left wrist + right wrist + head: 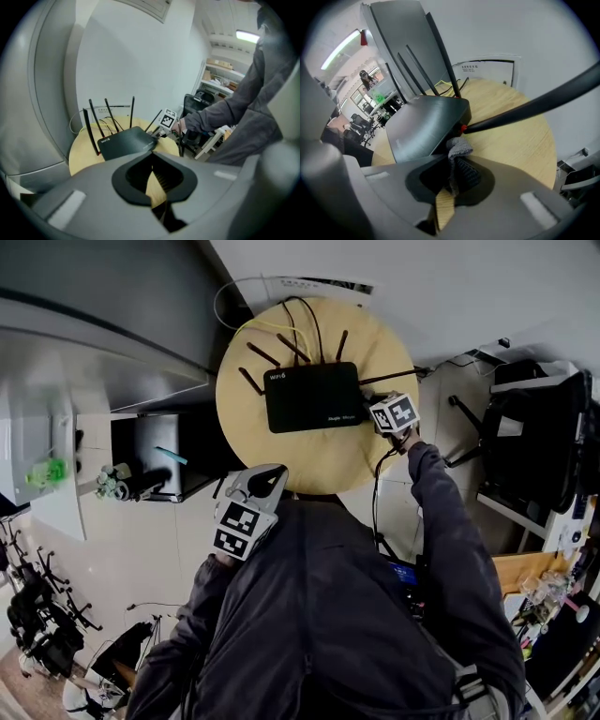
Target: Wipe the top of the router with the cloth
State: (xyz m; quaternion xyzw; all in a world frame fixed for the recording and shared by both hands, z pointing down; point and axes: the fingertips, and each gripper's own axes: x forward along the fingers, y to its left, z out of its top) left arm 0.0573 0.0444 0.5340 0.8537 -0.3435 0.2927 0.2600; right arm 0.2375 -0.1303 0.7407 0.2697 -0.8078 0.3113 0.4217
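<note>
A black router [313,396] with several thin antennas lies flat in the middle of a round wooden table [253,432]. At the router's right edge my right gripper [372,418] is shut on a small grey cloth [459,148]. In the right gripper view the cloth sits against the router's near corner [426,126], just below its top face. My left gripper [271,472] hangs off the table's near left edge, apart from the router. Its jaws meet at the tips with nothing between them [152,158]. It looks across at the router [126,142].
Black and yellow cables [281,320] run off the table's far side to a white wall plate. A grey cabinet and shelf [141,465] stand to the left. A black chair [530,437] stands to the right. One antenna [534,105] crosses close in front of the right gripper.
</note>
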